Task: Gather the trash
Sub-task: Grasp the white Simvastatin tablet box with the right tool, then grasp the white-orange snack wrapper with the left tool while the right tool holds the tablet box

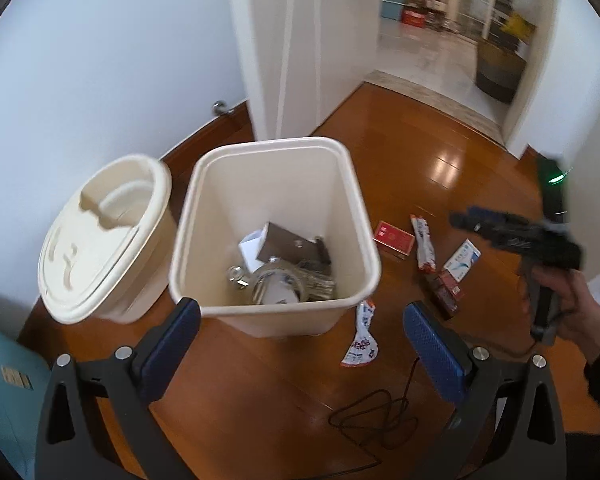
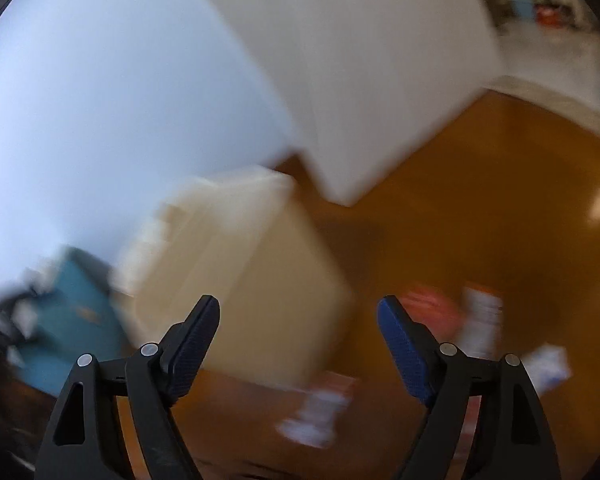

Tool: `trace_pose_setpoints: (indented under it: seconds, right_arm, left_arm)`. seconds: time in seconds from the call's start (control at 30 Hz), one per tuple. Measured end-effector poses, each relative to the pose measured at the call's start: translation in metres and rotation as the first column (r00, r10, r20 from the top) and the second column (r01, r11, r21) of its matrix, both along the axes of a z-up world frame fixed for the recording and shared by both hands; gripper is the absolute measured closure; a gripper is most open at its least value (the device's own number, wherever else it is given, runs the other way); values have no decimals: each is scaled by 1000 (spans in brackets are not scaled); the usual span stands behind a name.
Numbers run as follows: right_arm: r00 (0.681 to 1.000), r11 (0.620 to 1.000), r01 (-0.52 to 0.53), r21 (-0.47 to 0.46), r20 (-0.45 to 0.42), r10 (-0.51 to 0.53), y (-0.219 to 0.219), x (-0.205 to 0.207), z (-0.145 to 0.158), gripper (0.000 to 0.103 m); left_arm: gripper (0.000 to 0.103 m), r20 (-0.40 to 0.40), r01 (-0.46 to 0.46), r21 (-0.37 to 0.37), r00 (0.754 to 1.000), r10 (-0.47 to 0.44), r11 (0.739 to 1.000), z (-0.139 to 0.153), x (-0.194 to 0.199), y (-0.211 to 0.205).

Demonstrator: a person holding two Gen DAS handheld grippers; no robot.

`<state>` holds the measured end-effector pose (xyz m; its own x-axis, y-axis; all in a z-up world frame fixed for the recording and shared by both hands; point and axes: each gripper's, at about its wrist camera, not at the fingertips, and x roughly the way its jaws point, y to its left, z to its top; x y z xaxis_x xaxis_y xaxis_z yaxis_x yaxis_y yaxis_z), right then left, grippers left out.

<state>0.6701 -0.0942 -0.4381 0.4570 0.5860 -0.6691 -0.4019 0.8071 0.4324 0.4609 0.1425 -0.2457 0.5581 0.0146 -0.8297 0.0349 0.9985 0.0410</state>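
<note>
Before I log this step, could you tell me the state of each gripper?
Left gripper: open, holding nothing, by the bin.
Right gripper: open, holding nothing.

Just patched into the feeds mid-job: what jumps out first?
The open cream plastic bin stands at centre on the glossy wooden floor, already holding scraps, with its cream lid propped at its left. To its right, wrappers and small boxes are scattered, among them a flat red box and a crumpled white-and-red wrapper.
</note>
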Motion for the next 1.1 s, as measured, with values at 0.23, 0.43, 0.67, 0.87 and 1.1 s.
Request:
trace_pose_setpoints:
  seconds: [0.23, 0.43, 0.67, 0.87, 1.1]
  right_arm:
    - [654, 807, 537, -246, -482, -583, -175, 49, -149, 21]
    - [410, 686, 598, -413, -578, -706, -195, 62, -204, 21]
    - [451, 658, 542, -523, -480, -753, -152, 94, -206, 21]
    - [456, 665, 504, -552, -484, -747, -124, 99, -232, 18]
    - [571, 738, 526, -424, -467, -675, -144, 91, -221, 47]
  left_arm:
    - [0, -16, 95, 30, 995, -94, 995, -10, 14, -44]
    - [0, 7, 96, 26, 995, -97, 995, -9, 24, -65]
    - [0, 30, 105, 41, 994, -106, 994, -7, 22, -71]
    - [0, 59, 117, 55, 991, -120, 992, -1, 20, -76]
    - [0, 38, 189, 69, 981, -192, 980, -5, 22, -100]
